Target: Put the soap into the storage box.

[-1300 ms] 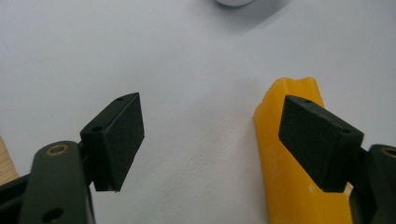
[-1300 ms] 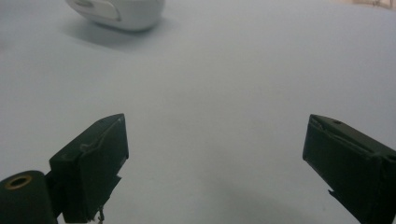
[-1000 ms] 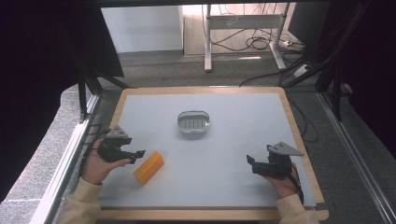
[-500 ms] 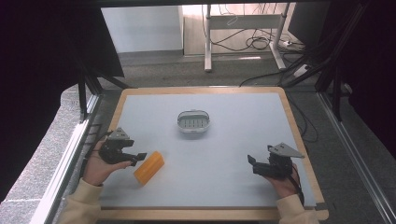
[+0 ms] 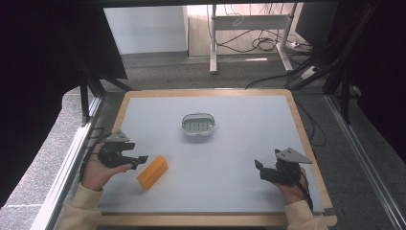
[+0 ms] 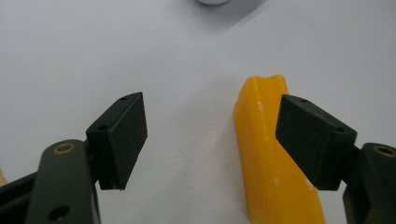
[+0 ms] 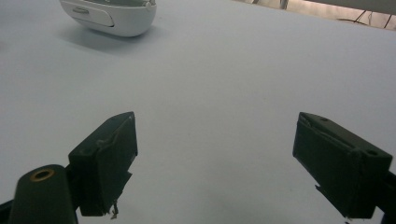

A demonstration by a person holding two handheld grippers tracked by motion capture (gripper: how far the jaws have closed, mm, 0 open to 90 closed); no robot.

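Lining up on the yellow block [image 5: 152, 171]
Left gripper [image 5: 136, 161] had been narrowing its apart jaws, block against one pad; next, straddle it. Right gripper [image 5: 261, 171] gaped, empty

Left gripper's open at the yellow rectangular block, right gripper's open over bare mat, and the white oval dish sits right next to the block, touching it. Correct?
Not the last part. In the high view the white oval slotted dish stands apart from the yellow rectangular block, farther up the grey mat. Left gripper and right gripper are as you say.

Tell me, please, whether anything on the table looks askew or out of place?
Nothing is spilled or damaged. The yellow bar lies diagonally beside the left gripper, off-centre against one pad rather than between the jaws. The soap dish sits upright.
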